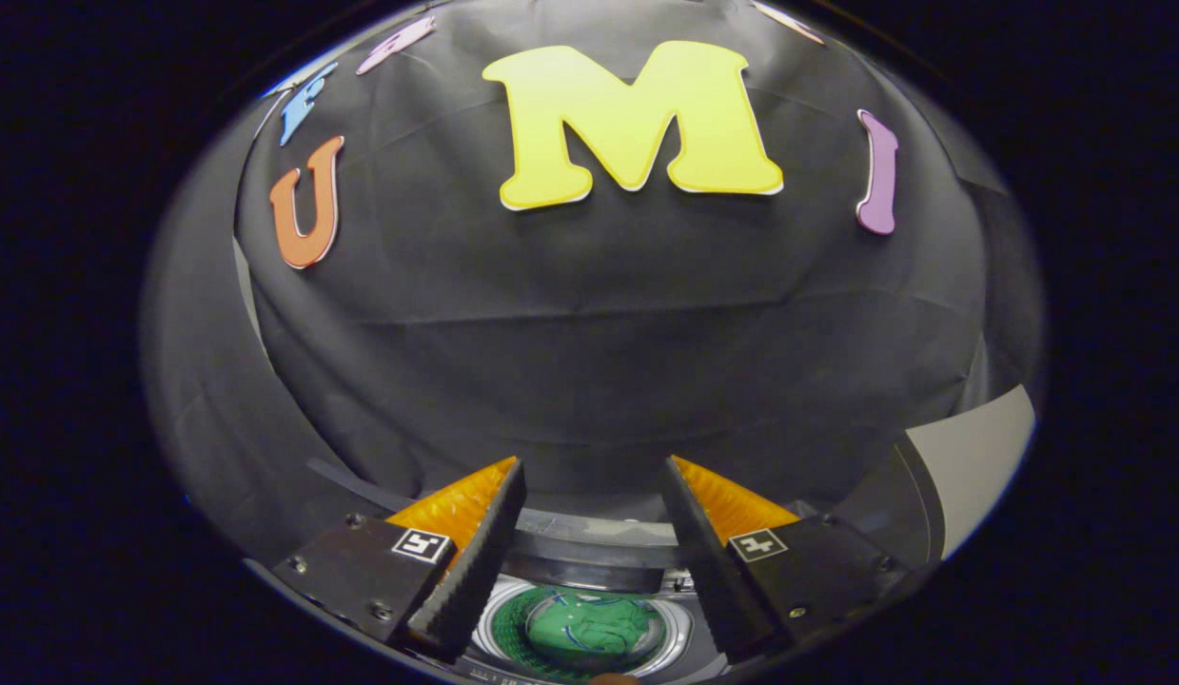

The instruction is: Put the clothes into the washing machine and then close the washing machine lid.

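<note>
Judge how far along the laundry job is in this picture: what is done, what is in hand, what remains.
Done: a green garment already lies inside the washing machine drum, seen below, between the jaws. In hand: nothing; the gripper is open and empty above the opening. Left: the washing machine lid, apparently raised off to the side, has yet to be closed.

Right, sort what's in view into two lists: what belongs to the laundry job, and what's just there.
Part of the job:
- washing machine, its round tub opening below the fingers
- green clothes lying inside the tub
- hand-held gripper, fingers spread apart, holding nothing

Just there:
- black cloth wall beyond the fingers
- pale panel beside the machine; I cannot tell what it is
</note>
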The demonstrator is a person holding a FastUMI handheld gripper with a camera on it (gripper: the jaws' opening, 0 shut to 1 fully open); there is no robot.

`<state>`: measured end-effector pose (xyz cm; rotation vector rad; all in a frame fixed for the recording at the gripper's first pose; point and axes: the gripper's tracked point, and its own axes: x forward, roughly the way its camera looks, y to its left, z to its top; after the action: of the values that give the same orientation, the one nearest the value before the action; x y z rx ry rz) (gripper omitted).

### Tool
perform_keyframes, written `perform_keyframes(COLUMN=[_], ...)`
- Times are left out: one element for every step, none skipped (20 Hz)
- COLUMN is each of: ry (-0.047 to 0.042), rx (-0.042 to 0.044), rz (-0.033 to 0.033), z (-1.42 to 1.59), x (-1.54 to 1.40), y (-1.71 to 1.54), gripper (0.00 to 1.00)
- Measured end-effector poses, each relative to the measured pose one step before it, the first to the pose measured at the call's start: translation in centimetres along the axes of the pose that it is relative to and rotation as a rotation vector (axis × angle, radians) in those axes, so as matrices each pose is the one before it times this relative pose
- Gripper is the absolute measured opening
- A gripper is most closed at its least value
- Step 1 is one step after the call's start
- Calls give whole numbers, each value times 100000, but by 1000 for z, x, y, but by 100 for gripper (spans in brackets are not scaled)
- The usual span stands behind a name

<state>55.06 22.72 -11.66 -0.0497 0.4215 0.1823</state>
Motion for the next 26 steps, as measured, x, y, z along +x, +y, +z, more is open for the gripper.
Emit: perform_keyframes(ry=[-802, -1512, -984, -213, 193, 351, 134, -47, -262, -59, 144, 183, 391, 494, 804, 1310, 2850, 2988, 5097, 5110, 2779, 970, 422, 198, 260, -148], rx=[-222, -670, -417, 177, -13, -284, 182, 212, -192, -310, 282, 322, 10, 114, 362, 527, 770, -840, -1477, -126, 989, 1221, 679, 72, -597, -766], rz=[175, 491, 1071, 821, 646, 585, 505, 376, 369, 571, 741, 707, 606, 458, 370, 278, -251, -3533, -1602, -520, -64, -56, -374, -70, -256, -153], z=[-166, -172, -159, -392, -235, -338, -231, -351, -304, -297, -396, -415, -446, -540, -509, -721, -1068, -1607, -2043, -2214, -1819, -1528, -1196, -1064, -813, -582], x=[-348, -328, -252, -265, -292, -262, -260, -340, -324, -305, -323, -396, -304, -383, -324, -154, -197, -415, -424, -382, -304, 64, -341, -620, -697, -809], y=[60, 34, 134, 108, 40, 19, 85, 174, 108, 69, 71, 130, 101, 114, 102, 174, 37, -517, -461, -236, 5, -194, -267, -18, -162, -89], gripper=[92, 92, 92, 92, 92, 92, 92, 92, 92, 92, 92, 92, 92, 92, 92, 92, 92, 92, 94, 98, 99, 99, 99, 99, 99, 99])
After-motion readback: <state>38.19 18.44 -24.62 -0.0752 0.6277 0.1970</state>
